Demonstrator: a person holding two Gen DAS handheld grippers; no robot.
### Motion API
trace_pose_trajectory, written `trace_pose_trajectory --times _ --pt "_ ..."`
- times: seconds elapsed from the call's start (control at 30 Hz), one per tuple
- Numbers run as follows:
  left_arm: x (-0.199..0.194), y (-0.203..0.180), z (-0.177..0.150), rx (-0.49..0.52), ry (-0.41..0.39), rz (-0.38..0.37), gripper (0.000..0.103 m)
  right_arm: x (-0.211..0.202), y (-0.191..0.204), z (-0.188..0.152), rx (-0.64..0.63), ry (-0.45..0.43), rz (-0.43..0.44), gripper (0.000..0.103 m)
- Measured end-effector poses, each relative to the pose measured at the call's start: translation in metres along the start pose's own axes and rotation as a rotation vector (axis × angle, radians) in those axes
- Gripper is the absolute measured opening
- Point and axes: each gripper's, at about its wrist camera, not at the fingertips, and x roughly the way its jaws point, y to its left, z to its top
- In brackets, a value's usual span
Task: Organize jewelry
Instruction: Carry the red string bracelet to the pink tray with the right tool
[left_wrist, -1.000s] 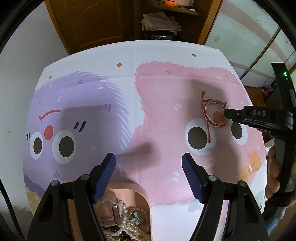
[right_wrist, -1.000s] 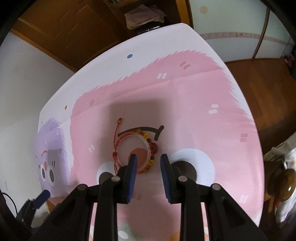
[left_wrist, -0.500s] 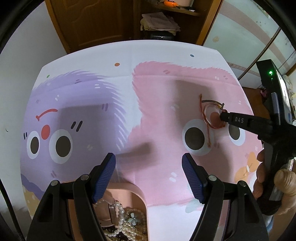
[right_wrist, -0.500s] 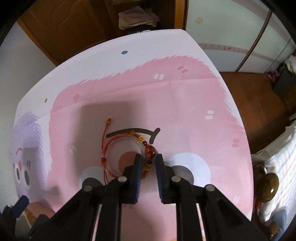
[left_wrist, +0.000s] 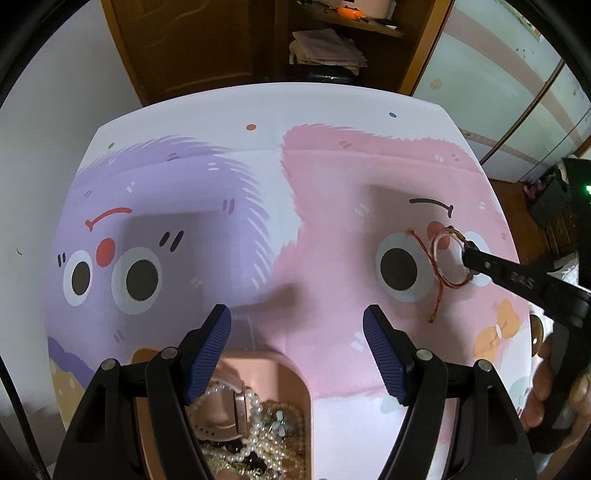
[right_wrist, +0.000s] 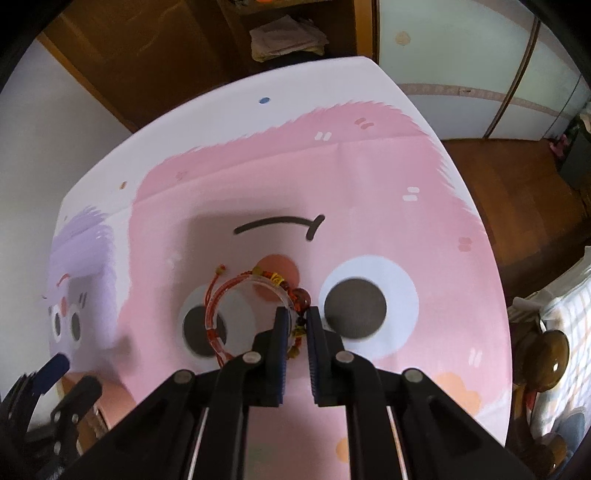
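Bedroom setting: wooden door and shelf behind, pale wardrobe panels to one side; desk (left_wrist: 258, 107) covered by a cartoon-monster cloth, one monster purple, one pink.

Item 1. Red cord bracelet (right_wrist: 236, 295) with amber and yellow beads, threaded round a clear ring. Location: on the pink monster's face, between its two printed eyes, loose cord ends trailing toward the near edge. Well apart from the box.

Item 2. Pink jewellery box (left_wrist: 291, 373), lid off, at the near edge of the desk under the left gripper. Contents: pearl strands, a rose-gold watch, small floral pieces, tangled together.

Item 3. Right gripper (right_wrist: 297, 325). Jaws pinched almost together on the beaded side of the bracelet; beads show in the narrow gap. Only a short stretch of cord is caught.

Item 4. Left gripper (left_wrist: 297, 325). Jaws wide apart, holding nothing, poised above the box.

Handling note, as judgement: the grip looks thin and near the pad tips, so lift straight and slowly, letting the ring and tails hang free before travelling. Carry across to the box, lower until the tails pool inside, then release; avoid dragging cord over the cloth or snagging the pearls.
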Motion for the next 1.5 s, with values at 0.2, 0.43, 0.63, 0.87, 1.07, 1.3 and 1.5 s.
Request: trace_pose_trajectory --times 0.2,0.43,0.63,0.87,1.07,1.3,1.5 --pt "-0.016 0.012 -0.020 -0.019 -0.020 0.008 0.072 -0.032 0.012 -0.029 -0.034 -0.030 0.061 0.009" --pt "-0.047 0.039 -0.050 -0.070 -0.067 0.028 0.072 -0.065 0.044 -0.072 -0.110 -0.050 0.133 0.009" --pt "-0.071 0.068 -0.077 -0.138 -0.110 0.052 0.073 -0.082 0.074 -0.101 -0.183 -0.061 0.170 0.009" --pt "-0.082 0.108 -0.107 -0.233 -0.118 0.078 0.078 -0.100 0.113 -0.123 -0.279 -0.075 0.215 0.009" --pt "-0.080 0.135 -0.129 -0.275 -0.123 0.114 0.078 -0.097 0.140 -0.136 -0.347 -0.071 0.225 0.009" --pt "-0.066 0.148 -0.145 -0.293 -0.092 0.112 0.078 -0.067 0.161 -0.148 -0.383 -0.017 0.211 0.009" --pt "-0.056 0.150 -0.153 -0.290 -0.065 0.092 0.078 -0.048 0.172 -0.151 -0.410 0.010 0.183 0.009"
